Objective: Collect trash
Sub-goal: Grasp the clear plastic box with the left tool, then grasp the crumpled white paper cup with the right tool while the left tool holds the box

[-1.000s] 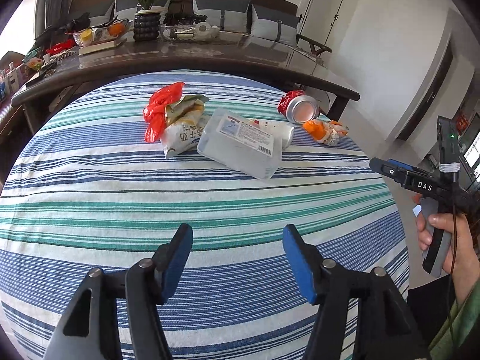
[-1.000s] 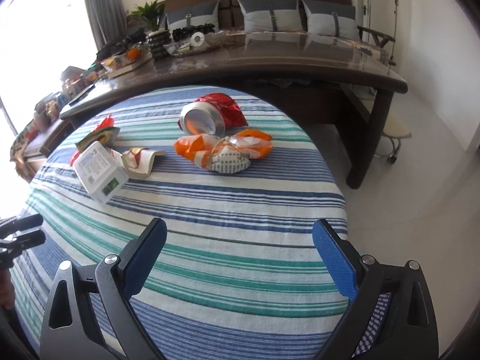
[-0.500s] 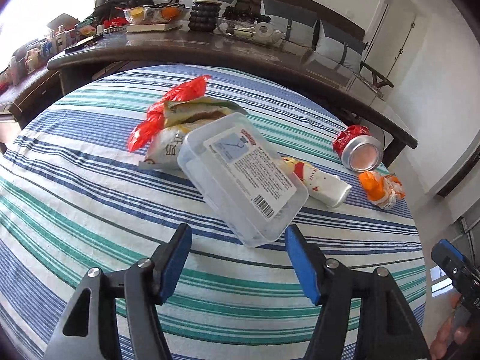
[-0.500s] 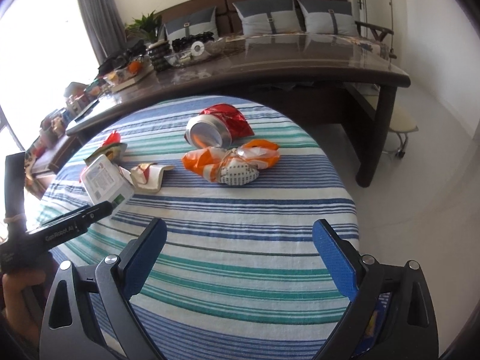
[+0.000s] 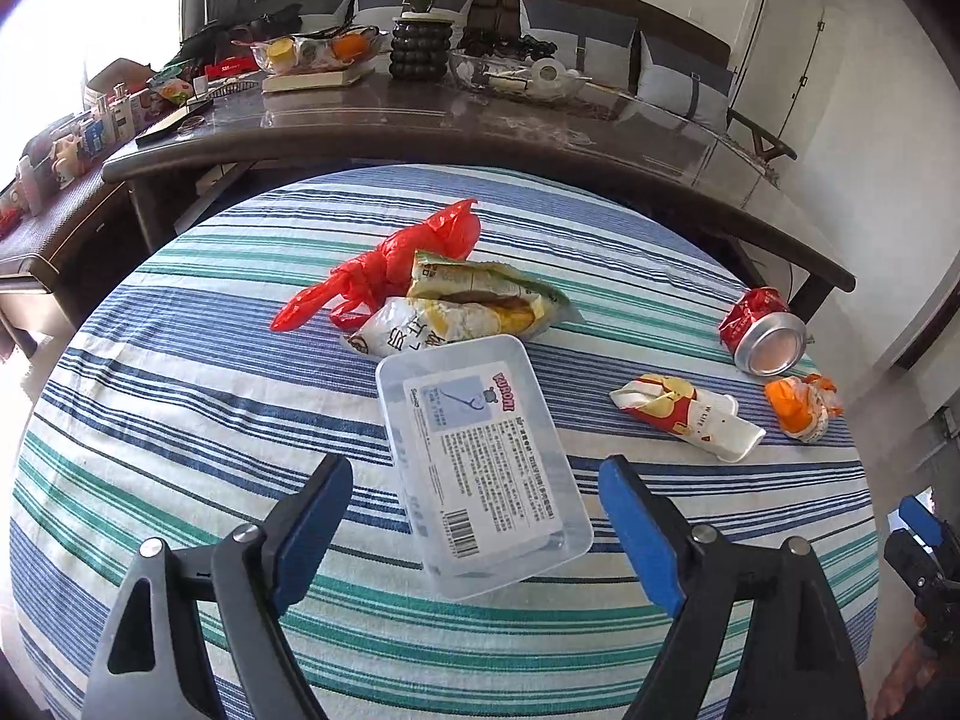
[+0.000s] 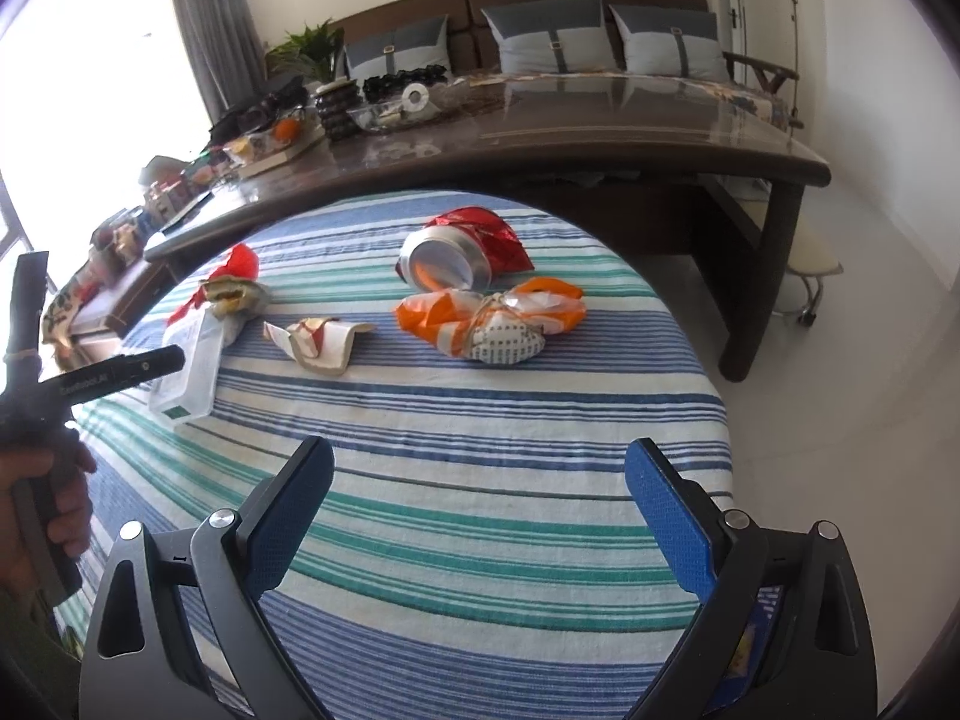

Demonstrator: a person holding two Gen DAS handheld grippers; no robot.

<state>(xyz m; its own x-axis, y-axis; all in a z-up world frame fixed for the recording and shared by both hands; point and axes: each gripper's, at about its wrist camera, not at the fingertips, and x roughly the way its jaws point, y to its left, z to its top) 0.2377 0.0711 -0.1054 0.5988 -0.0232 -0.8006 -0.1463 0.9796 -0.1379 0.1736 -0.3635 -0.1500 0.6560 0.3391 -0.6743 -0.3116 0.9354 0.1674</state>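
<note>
Near tabletop's front edge, clear plastic box (image 5: 480, 468) is straddled by left tool (image 5: 474, 516), jaws opening, not touching. Box should be centred, gripped across long sides. Right tool (image 6: 480, 510) held apart, empty.

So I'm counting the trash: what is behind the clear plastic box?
Behind the clear plastic box lie two snack wrappers and a red plastic bag. The box's far edge hides part of the lower wrapper; anything under it is hidden.
</note>
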